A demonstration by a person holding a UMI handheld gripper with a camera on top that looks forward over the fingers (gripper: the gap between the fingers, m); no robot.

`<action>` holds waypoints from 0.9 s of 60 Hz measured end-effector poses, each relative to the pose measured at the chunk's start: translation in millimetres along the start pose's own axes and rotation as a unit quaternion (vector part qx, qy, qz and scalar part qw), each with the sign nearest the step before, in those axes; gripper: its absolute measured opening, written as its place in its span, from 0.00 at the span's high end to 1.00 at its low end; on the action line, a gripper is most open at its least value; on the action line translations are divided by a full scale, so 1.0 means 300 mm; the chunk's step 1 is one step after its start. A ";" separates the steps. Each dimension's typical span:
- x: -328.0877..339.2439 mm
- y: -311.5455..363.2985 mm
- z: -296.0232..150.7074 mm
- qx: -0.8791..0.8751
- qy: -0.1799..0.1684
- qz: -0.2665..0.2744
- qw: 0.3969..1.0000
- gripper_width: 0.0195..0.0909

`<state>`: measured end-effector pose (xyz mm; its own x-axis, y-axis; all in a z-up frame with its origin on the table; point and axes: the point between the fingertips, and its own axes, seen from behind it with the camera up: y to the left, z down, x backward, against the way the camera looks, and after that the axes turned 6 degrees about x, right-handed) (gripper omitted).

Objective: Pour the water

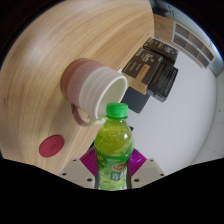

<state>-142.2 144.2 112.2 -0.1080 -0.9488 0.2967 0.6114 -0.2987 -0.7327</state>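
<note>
Leftmost, a small dark red round disc [50, 147] lies flat on the pale wood-grain surface [60, 50], off to the left of the tool and a little ahead of its fingers. Next to the right, just beyond the fingers, a pink cup [92, 83] with a white inside is tipped over so that its open mouth faces the tool; a handle juts from its lower left side. Directly ahead, the tool [113, 165] grips a green bottle [114, 150] with a green cap and a yellow-green label: the bottle stands upright between the two magenta pads [90, 160], which press on its sides, so the fingers are closed only as far as the bottle's width. The cap sits just below the cup's rim. Further right, past the curved edge of the surface, a light floor [185, 120] shows, and beyond the cup stands a dark shelf-like piece of furniture [152, 68] near a pale wall.
</note>
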 end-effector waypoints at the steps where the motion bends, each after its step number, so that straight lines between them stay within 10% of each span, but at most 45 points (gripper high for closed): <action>1: 0.002 0.001 -0.002 -0.002 -0.001 0.000 1.000 0.77; 17: 0.125 -0.046 0.013 -0.299 -0.072 -0.029 0.951 0.77; 40: 0.194 -0.008 0.214 -0.802 -0.168 -0.053 0.570 0.77; 54: 0.079 0.134 0.172 -0.844 -0.172 -0.063 0.504 0.77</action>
<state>-79.7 115.0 121.6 0.2572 -0.9242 0.2823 -0.9529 -0.2911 -0.0847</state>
